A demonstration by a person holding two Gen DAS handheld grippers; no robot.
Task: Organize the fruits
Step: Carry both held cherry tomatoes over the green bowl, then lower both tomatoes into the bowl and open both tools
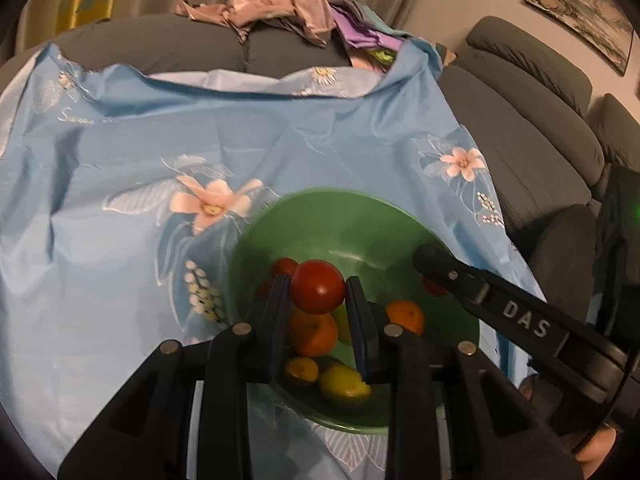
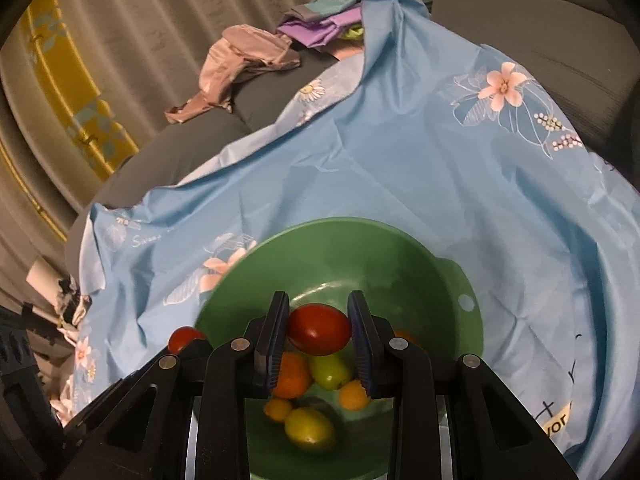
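A green bowl (image 1: 320,197) (image 2: 332,223) sits on a blue floral cloth. It holds several fruits: oranges (image 1: 312,334) (image 2: 292,374), a lemon (image 1: 344,387) (image 2: 309,431) and a green fruit (image 2: 329,370). My left gripper (image 1: 317,279) is shut on a round red tomato (image 1: 320,292) above the bowl. My right gripper (image 2: 318,298) is shut on an oval red tomato (image 2: 319,329), also over the bowl. The left wrist view shows the right gripper's black body (image 1: 500,304) reaching in from the right. The left gripper's tomato (image 2: 184,338) peeks in at the lower left of the right wrist view.
The blue floral cloth (image 1: 120,240) (image 2: 440,200) covers a grey sofa (image 1: 520,152). A pile of pink and purple clothes (image 1: 280,4) (image 2: 248,56) lies on the sofa back. Curtains hang behind, and a framed picture (image 1: 580,12) is on the wall at the right.
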